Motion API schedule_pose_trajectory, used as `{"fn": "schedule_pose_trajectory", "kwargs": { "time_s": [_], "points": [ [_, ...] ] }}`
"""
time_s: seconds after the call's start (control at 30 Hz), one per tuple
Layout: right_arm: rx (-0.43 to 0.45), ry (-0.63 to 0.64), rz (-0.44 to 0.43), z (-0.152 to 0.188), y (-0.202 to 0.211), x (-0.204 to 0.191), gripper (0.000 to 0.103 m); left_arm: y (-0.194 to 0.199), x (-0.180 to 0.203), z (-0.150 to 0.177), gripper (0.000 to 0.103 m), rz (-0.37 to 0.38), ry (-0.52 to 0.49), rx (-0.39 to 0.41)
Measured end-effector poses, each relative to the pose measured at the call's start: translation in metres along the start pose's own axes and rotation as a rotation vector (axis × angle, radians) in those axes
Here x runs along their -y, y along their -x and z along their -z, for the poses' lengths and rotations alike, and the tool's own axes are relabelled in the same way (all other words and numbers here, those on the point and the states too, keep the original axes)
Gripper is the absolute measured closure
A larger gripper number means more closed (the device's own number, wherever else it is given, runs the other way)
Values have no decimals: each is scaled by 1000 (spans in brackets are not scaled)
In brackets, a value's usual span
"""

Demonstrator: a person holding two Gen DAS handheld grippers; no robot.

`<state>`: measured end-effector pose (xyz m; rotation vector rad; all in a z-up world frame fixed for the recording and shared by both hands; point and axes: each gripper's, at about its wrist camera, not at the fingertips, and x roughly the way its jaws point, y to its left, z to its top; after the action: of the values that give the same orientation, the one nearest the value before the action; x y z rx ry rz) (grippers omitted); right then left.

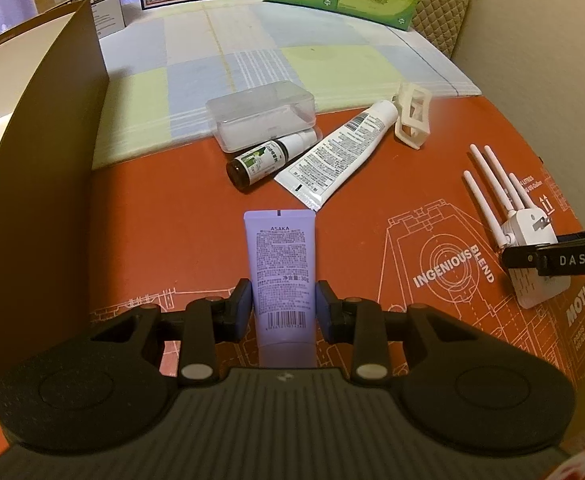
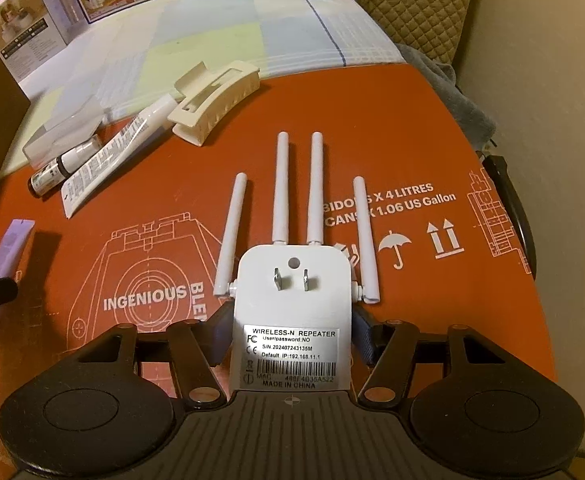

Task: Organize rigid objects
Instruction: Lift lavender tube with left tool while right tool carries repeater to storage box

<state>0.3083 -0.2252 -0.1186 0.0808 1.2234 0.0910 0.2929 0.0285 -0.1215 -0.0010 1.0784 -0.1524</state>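
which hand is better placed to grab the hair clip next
Neither is free: the left gripper holds the lavender tube, and the right gripper holds the wifi repeater. Once emptied, probably the right, since the hair clip lies on its side, beyond the repeater.

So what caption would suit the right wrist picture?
Right gripper clasps a white wireless repeater, plug side up, over the orange cardboard.
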Motion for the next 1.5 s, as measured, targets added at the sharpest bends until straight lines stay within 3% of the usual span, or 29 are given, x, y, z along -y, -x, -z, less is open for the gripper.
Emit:
{"fn": "schedule_pose_trajectory", "kwargs": {
  "time_s": [0.53,0.9,1.23,1.5],
  "points": [
    [67,-2,0,12,8,11,50,10,0,4,74,-10,10,24],
    [106,-17,-71,17,37,10,50,30,-1,-1,74,-3,22,82],
    [163,48,-182,1,68,-29,50,66,-10,-11,74,7,53,166],
    [196,132,-295,-15,86,-79,50,106,-35,-18,74,-29,98,258]
  ]
}}
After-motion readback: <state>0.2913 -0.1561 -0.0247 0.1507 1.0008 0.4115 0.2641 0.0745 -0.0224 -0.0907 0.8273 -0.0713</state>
